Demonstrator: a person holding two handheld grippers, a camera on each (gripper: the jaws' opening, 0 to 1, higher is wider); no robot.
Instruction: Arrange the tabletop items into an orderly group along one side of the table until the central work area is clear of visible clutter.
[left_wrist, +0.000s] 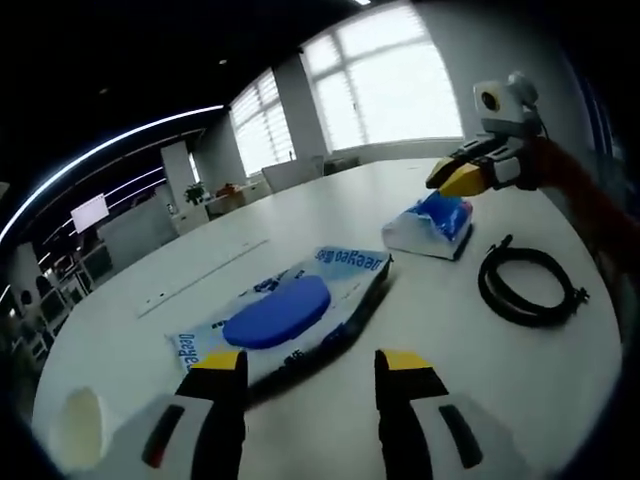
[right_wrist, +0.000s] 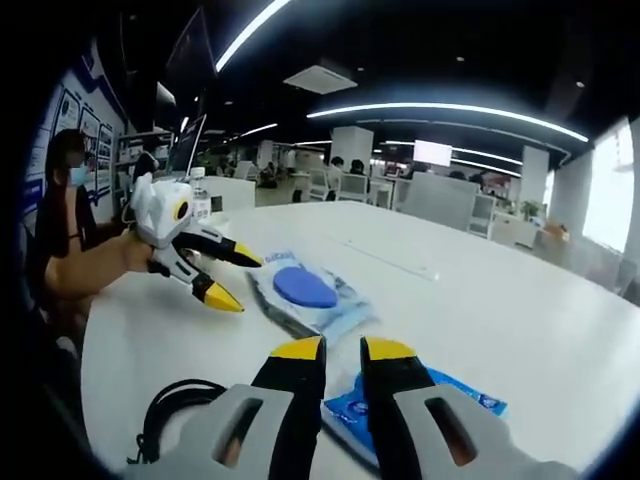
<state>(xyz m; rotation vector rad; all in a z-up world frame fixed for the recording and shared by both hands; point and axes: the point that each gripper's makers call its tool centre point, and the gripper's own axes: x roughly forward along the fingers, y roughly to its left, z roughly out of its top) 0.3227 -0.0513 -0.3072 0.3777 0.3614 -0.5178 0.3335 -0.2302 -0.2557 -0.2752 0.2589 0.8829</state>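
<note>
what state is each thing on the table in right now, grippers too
left gripper: open, empty, just short of the plastic bag
right gripper: nearly closed above the tissue pack, grip unclear
plastic bag: flat, blue disc inside
tissue pack: lying flat
black cable: coiled
white cup: on its side

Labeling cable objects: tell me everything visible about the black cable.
The black cable is a thin, rubbery-looking cord wound into a loose round coil of a few loops, with a bound section on one side. It lies flat on the white table, beside the blue tissue pack, apart from it. Nothing grips it.
</note>
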